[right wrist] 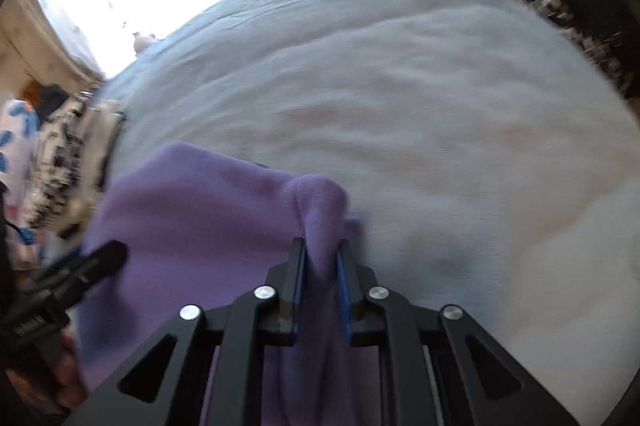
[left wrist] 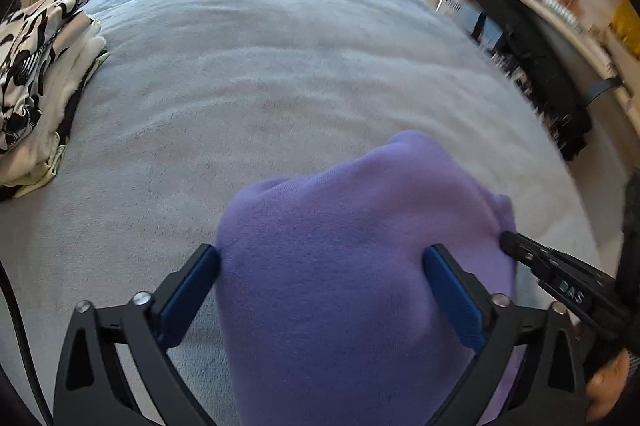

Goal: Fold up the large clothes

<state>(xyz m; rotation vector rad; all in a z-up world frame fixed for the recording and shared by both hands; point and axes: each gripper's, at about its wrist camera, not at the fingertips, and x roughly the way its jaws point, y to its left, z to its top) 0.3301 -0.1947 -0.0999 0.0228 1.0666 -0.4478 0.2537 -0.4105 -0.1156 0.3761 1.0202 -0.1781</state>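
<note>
Both tongs tilted down, right tongs (right wrist: 322, 254) apparently pinching purple garment (left wrist: 340, 266)

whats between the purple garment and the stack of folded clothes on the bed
Only bare grey bedspread lies between the purple garment and the stack of folded clothes, shown clearly in the left wrist view.

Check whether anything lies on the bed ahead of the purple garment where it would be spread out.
Nothing visible blocks it: the grey bedspread ahead of the purple garment is bare. The stack of folded clothes sits off at the bed's left edge.
</note>
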